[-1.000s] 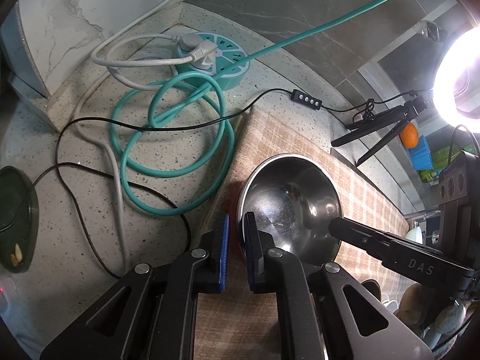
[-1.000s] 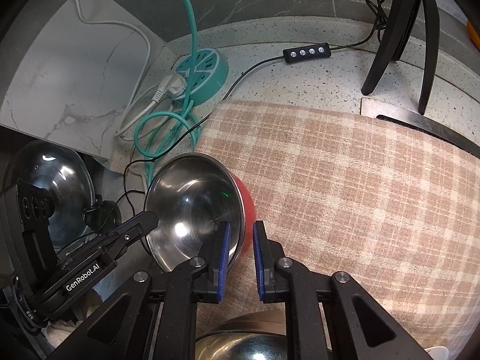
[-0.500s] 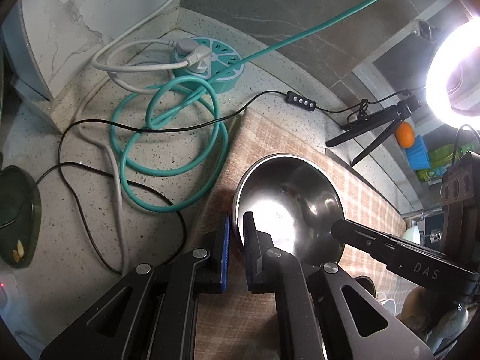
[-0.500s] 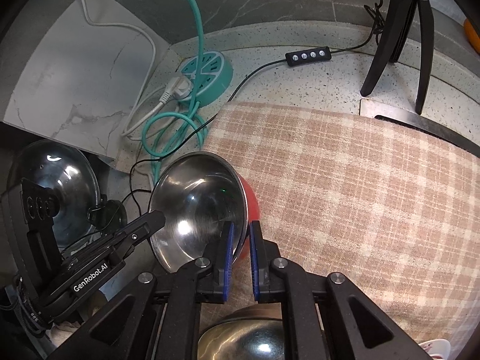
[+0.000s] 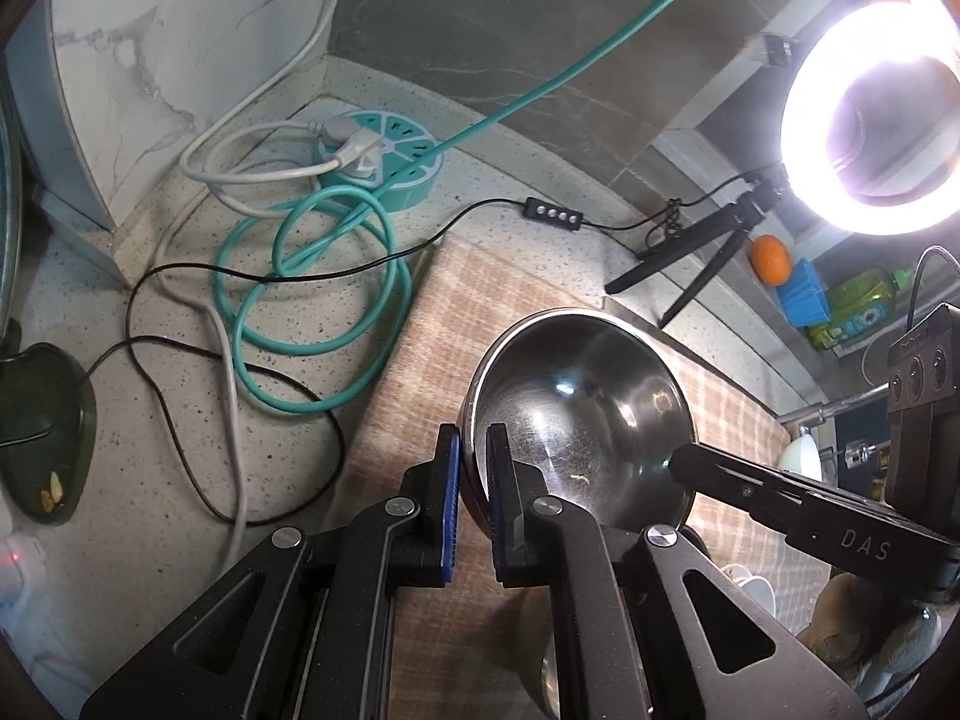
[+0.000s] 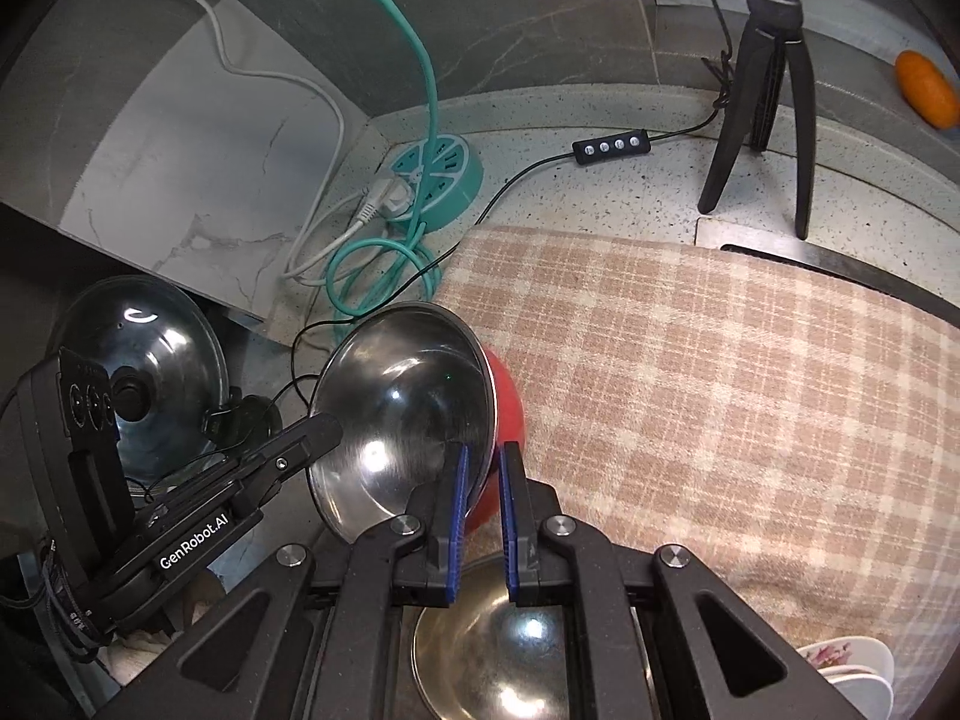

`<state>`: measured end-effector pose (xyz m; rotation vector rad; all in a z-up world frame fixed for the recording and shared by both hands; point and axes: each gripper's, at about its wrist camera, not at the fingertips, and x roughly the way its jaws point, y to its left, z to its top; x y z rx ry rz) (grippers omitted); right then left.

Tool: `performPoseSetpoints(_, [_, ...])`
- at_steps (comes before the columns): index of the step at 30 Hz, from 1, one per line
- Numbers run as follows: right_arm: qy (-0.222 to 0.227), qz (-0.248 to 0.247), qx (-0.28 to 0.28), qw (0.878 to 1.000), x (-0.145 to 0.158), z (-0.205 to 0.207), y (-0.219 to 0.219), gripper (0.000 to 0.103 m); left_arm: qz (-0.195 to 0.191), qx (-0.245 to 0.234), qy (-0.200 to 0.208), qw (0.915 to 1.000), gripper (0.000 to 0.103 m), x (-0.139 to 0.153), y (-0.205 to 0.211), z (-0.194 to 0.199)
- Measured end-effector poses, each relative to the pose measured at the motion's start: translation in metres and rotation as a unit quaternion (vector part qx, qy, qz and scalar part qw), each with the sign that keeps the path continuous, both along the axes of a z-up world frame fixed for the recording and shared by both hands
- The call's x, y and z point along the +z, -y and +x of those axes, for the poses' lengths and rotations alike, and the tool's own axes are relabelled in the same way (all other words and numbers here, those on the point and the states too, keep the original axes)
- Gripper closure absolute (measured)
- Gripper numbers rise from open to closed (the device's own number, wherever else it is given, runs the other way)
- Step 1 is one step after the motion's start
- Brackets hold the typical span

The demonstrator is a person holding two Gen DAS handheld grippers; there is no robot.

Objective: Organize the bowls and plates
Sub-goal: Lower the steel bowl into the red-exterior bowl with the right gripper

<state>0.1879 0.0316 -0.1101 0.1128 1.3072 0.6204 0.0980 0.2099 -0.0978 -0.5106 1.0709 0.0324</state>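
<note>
Speckled stone counter (image 5: 150, 480); dark marble wall (image 5: 510, 18); lit ring lamp (image 5: 870, 114); checked cloth (image 6: 720, 390); coiled teal cable (image 5: 312, 276).

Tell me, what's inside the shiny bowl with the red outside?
Nothing shows inside the steel bowl: only bare metal with light glints. The left gripper and right gripper each pinch its rim, hiding small bits. Directly beneath it, only part of another metal bowl shows.
</note>
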Motion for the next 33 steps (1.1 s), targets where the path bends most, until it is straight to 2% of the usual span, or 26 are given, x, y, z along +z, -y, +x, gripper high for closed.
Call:
performPoseSetpoints(9, [0.016, 0.012, -0.008, 1.0, 0.026, -0.022, 0.023, 0.093, 0.005, -0.015, 0.019, 0.9997, 0.096, 0.019, 0.023, -0.016])
performPoseSetpoints(19, [0.03, 0.013, -0.014, 0.999, 0.037, -0.053, 0.056, 0.093, 0.006, -0.037, 0.026, 0.999, 0.096, 0.029, 0.051, -0.036])
performPoseSetpoints(33, [0.026, -0.009, -0.023, 0.999, 0.024, -0.086, 0.085, 0.093, 0.017, -0.069, 0.011, 0.9974, 0.096, 0.022, 0.085, -0.055])
